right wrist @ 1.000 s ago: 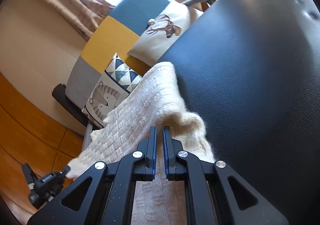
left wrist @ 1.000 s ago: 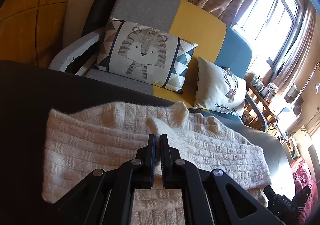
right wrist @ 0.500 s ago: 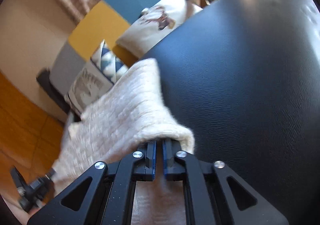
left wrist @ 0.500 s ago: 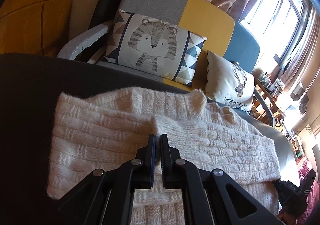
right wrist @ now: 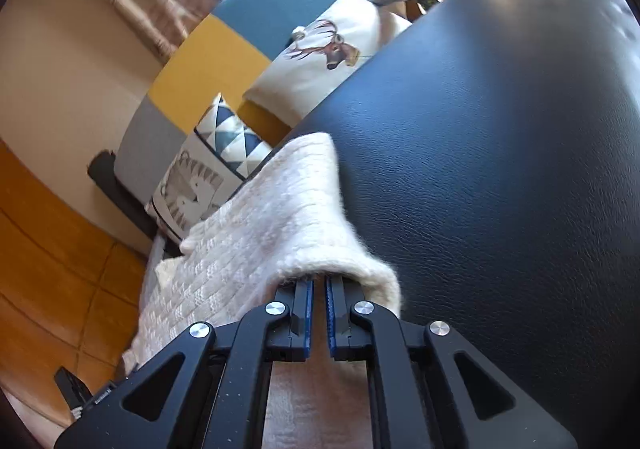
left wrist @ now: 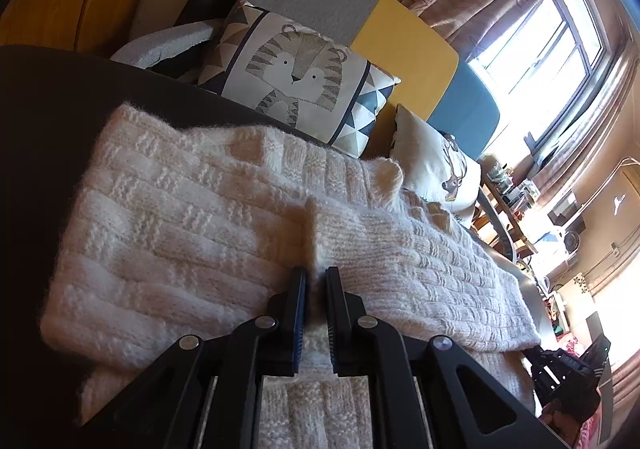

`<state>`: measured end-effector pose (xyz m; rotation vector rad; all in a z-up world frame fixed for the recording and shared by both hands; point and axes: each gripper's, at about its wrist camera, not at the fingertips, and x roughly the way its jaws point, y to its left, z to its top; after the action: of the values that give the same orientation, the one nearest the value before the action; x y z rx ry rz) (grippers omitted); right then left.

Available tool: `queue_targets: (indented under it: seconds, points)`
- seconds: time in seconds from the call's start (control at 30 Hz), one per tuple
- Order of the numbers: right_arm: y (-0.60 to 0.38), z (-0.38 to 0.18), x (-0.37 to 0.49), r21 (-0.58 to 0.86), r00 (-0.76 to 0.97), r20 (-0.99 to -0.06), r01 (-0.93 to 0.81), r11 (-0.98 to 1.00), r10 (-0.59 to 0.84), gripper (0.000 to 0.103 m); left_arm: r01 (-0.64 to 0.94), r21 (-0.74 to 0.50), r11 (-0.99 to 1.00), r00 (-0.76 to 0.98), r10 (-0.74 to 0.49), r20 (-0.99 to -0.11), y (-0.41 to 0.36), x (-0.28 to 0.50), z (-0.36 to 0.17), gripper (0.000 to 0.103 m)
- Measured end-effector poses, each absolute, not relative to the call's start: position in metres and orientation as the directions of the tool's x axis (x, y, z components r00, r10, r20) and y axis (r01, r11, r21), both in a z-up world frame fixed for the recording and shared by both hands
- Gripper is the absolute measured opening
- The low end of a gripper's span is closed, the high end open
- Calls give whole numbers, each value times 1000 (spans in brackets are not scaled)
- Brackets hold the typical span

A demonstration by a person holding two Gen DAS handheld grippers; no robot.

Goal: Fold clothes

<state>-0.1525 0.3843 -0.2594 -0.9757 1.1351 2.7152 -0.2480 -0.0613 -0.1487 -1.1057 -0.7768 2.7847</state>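
A cream knitted sweater lies on a black leather surface. My left gripper is shut on a fold of the sweater near its front edge, with knit pinched between the jaws. In the right wrist view the sweater drapes over my right gripper, which is shut on its edge; the fingertips are hidden under the knit. The right gripper also shows at the lower right of the left wrist view.
Behind the black surface stands a grey, yellow and blue sofa with a tiger cushion and a deer cushion. A cluttered wooden side table and a curtained window are at the right. Wooden floor lies beyond.
Both grippers have carried the held sweater edge forward over the rest of the garment. The knit now covers the right gripper's fingertips. Both stay shut.
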Motion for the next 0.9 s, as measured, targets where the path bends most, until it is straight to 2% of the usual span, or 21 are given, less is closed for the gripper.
queue_targets:
  seconds: [0.1,0.2,0.37,0.53,0.6,0.9]
  points:
    - [389,-250,-157,585,-802,-579,-283,-760,-147,4,147,-379,-914,-737,154,-658,-49,-250,-144,9]
    - [397,-251,-156,544,-803,-590,-318,-776,-85,1,146,-348,-926,-732,135,-668,-44,-252,-144,9]
    - [416,-278,-154,647,-796,-589,-358,-674,-143,0,140,-371,-918,-735,154,-660,-48,-251,-146,9]
    - [414,-279,-155,640,-798,-584,-342,-688,-146,0,137,-397,-908,-742,171,-648,-51,-247,-144,13]
    - [415,-281,-154,654,-804,-574,-336,-678,-155,0,139,-377,-916,-743,155,-651,-49,-244,-138,16]
    - [422,-279,-136,697,-855,-508,-336,-634,-106,0,65,-248,-966,-792,101,-602,-11,-240,-112,16]
